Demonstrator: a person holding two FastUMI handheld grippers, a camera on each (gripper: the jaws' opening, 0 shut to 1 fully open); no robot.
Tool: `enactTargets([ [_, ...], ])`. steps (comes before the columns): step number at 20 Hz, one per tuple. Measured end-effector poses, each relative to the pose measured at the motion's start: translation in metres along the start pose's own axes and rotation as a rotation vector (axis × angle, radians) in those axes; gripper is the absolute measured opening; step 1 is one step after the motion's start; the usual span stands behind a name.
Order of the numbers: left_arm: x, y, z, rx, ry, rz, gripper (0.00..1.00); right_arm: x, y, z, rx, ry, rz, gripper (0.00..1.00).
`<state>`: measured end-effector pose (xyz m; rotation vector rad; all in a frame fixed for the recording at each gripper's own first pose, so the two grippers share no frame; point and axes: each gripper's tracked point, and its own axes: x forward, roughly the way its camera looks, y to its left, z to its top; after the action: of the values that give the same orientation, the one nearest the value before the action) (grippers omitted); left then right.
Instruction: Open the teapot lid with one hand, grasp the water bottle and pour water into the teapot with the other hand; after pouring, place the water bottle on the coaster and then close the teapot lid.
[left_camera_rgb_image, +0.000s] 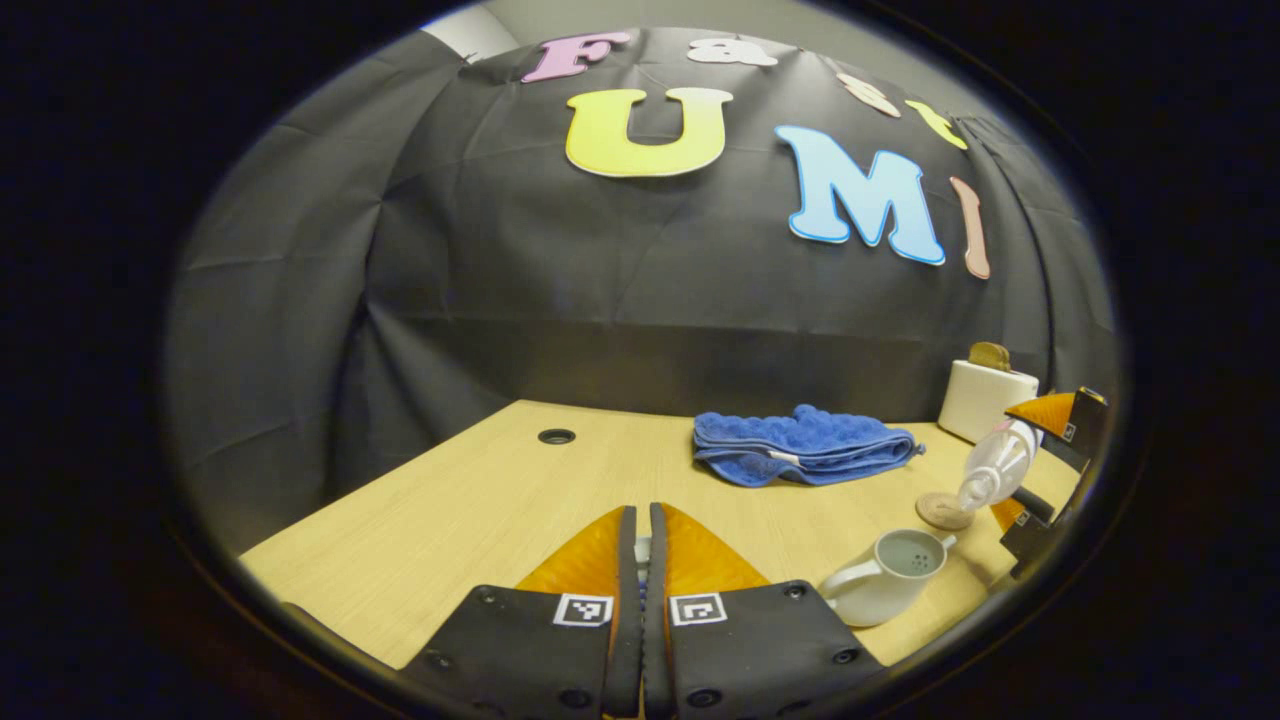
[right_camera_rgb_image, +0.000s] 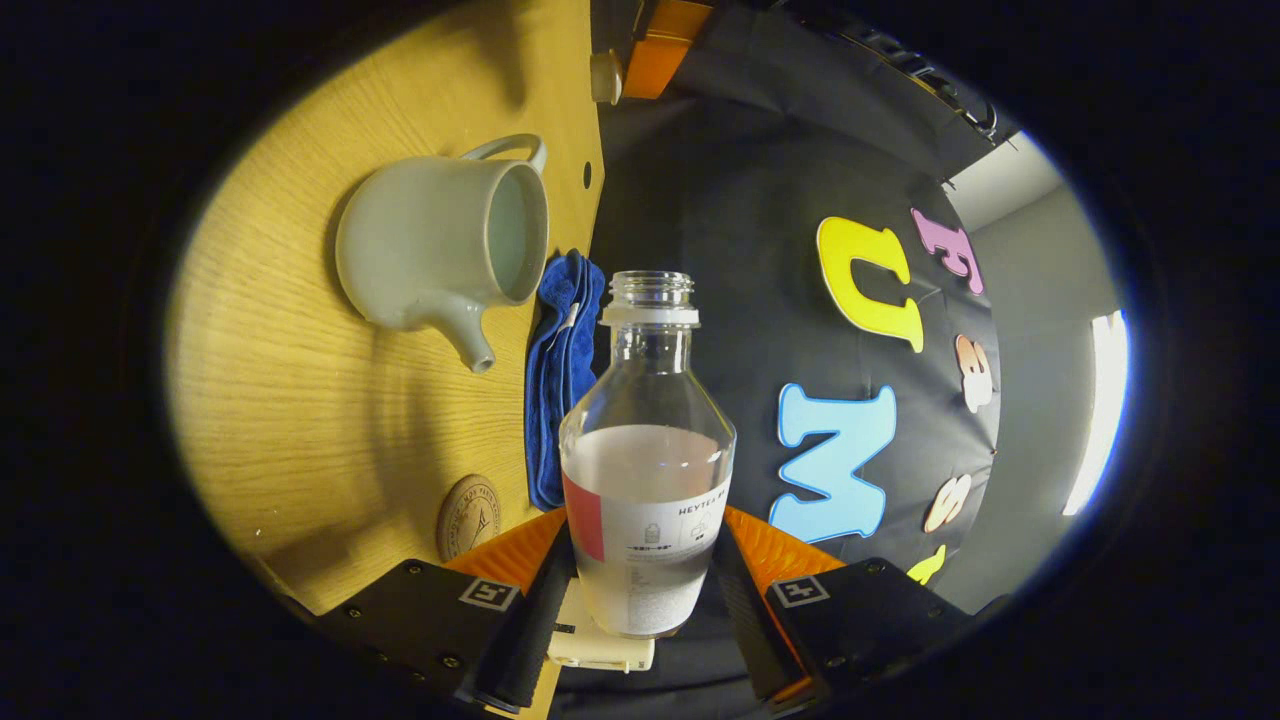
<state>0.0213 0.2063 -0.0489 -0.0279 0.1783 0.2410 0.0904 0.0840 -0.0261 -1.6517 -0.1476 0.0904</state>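
Left gripper view: left gripper (left_camera_rgb_image: 641, 560) nearly closed on something small and pale, likely the lid, though I cannot tell. Teapot (left_camera_rgb_image: 885, 577) stands lidless on the desk (left_camera_rgb_image: 480, 500), coaster (left_camera_rgb_image: 942, 510) just beyond.

Right gripper view: right gripper (right_camera_rgb_image: 640, 590) clamps the water bottle (right_camera_rgb_image: 647, 450), tipped sideways toward the teapot, part full. Pouring stage; bottle placement and lid closing remain.

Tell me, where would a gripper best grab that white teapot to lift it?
By the loop handle of the teapot, coming from the side opposite the spout. The round body looks too wide and smooth for two fingers, while the thin handle stands clear and would likely fit between them.
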Motion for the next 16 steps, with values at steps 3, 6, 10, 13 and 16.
enactTargets([
  [3,-0.001,-0.001,-0.001,0.003,0.002,-0.003,0.07,0.001,-0.007,0.0,-0.056,-0.008,-0.033,0.76],
  [6,-0.001,-0.001,0.0,0.006,0.003,-0.005,0.07,0.004,-0.013,0.001,-0.094,-0.018,-0.054,0.76],
  [10,-0.001,-0.002,-0.001,0.007,0.005,-0.007,0.07,0.003,-0.02,0.003,-0.144,-0.029,-0.082,0.76],
  [13,-0.001,-0.002,-0.001,0.007,0.006,-0.009,0.07,0.003,-0.023,0.003,-0.168,-0.032,-0.097,0.76],
  [16,-0.001,-0.003,-0.002,0.009,0.009,-0.01,0.07,0.005,-0.026,0.003,-0.183,-0.032,-0.11,0.76],
])
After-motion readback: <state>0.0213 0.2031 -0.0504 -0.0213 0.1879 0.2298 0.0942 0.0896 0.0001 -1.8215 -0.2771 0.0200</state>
